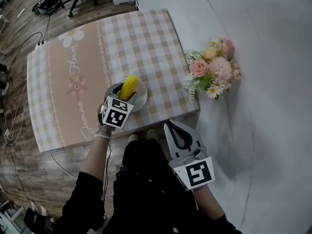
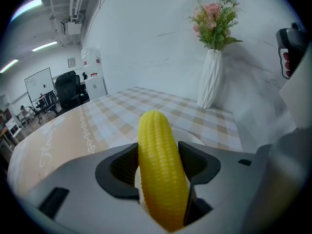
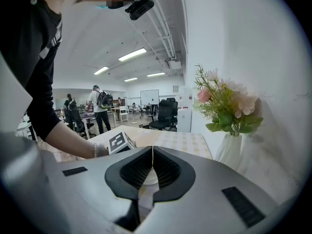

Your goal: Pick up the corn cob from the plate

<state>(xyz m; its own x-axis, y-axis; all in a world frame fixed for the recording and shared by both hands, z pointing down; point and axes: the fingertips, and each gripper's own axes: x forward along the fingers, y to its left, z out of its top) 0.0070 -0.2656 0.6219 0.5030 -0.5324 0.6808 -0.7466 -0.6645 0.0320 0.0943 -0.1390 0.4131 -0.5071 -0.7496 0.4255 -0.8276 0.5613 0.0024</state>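
Gripping the corn cob [image 1: 128, 87] in my left claw [image 2: 157, 165], jaws pinched on its sides, I reckon the grasp is done; it tilts up over the white plate [image 1: 142, 99], whether clear of it I cannot tell, so the lift is left. My right claw [image 3: 152, 165] is clenched on nothing, just off the tablecloth [image 1: 63, 82] corner. The cloth's script reads "Jasmine Flower"

Lower end of the corn cob [image 2: 155, 145] behind the left tongs [image 2: 159, 165], plate [image 1: 143, 98] largely beneath both.
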